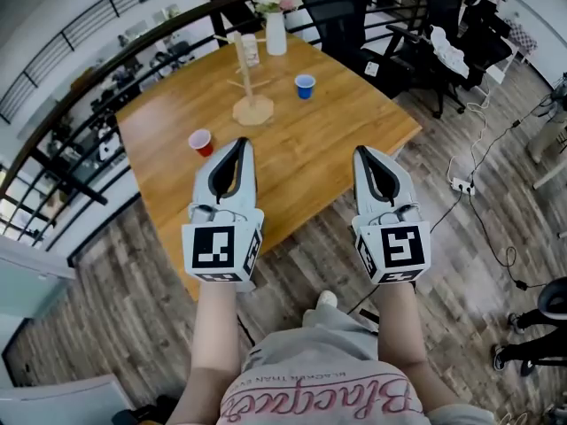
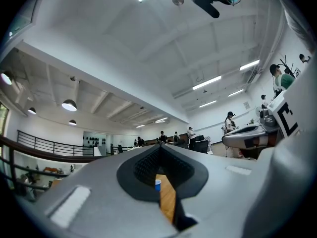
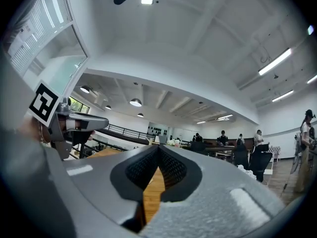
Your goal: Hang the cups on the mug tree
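blue cup [image 2: 157,184] half hidden behind jaws

Right gripper [image 3: 158,150], jaws closed on nothing, frames a strip of wooden table [image 3: 150,195]; the left gripper [image 3: 74,123] hovers alongside, people [image 3: 223,137] standing far behind.

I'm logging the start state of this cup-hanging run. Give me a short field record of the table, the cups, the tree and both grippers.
table: wooden table
mug tree: upright toward the far side
red cup: standing on the table, left of the tree and nearer, apart from it
blue cup: standing on the table, right of the tree
vase: holds flowers, at the far edge behind the tree
left gripper: jaws together, empty
right gripper: jaws together, empty
status: neither cup hung yet
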Tool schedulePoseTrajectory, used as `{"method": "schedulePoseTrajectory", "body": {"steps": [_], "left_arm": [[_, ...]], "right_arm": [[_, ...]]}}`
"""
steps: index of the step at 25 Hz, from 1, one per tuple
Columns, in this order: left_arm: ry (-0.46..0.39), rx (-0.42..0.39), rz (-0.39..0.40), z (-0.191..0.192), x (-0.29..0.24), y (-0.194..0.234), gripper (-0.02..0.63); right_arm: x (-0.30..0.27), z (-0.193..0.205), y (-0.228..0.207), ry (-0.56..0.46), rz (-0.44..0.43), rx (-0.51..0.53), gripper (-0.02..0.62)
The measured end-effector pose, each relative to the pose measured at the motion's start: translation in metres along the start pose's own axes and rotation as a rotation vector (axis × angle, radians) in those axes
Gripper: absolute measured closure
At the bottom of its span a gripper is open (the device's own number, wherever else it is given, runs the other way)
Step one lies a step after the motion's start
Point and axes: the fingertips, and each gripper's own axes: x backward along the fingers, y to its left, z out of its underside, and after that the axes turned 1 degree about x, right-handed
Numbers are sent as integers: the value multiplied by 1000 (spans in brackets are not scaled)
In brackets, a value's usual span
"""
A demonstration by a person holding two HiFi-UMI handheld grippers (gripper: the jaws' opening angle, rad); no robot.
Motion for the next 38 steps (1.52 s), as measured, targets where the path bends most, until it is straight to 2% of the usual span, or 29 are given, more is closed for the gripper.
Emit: {"method": "schedulePoseTrajectory", "body": {"steps": [5, 10, 14, 21, 25, 30, 38], "left_arm": [[9, 11, -53, 5, -42, -17, 594], [27, 27, -82, 10, -58, -30, 594], [28, 12, -113, 10, -66, -26, 594], [60, -37, -111, 16, -91, -28, 594], [54, -22, -133, 23, -117, -17, 594], [70, 18, -154, 50, -155, 2, 594], [83, 57, -234, 76, -204, 46, 594]], "right_arm": [[-25, 15, -41, 22, -50, 1, 594], [-33, 28, -68, 24, -71, -6, 594], [-48, 28, -76, 4, -89, 31, 594], [-77, 27, -99, -26, -113, -16, 594], [-104, 31, -110, -24, -129, 4, 594], [-150, 54, -116, 27, -173, 30, 594], [-223, 85, -124, 83, -239, -5, 594]]}}
